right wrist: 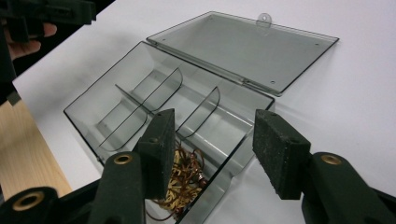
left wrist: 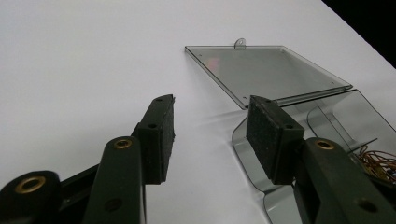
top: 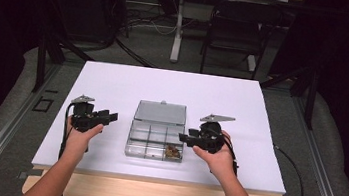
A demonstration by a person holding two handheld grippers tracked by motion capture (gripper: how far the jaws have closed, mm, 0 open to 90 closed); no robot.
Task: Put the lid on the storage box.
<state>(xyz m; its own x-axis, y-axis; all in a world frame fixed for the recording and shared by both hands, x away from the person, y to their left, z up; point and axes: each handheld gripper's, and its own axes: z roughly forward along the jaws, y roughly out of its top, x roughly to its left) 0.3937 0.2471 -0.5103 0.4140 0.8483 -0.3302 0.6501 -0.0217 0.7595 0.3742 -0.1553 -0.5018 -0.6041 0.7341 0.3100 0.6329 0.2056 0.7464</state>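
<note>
While flanking the open box [top: 156,136], both grippers' fingers [left wrist: 159,135] [right wrist: 280,149] spread wide, grasping and touching nothing.

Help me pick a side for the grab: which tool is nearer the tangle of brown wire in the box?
Right. The right tool hovers beside the wire tangle; the left tool sits across the box.

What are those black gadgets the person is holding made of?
Each is black: the left gripper and right gripper have two blocky jaws with rough dark pads and brass-coloured rivets. A grey three-cornered plate tops each, and a black cable trails away. Forearms are bare, no sleeves.
</note>
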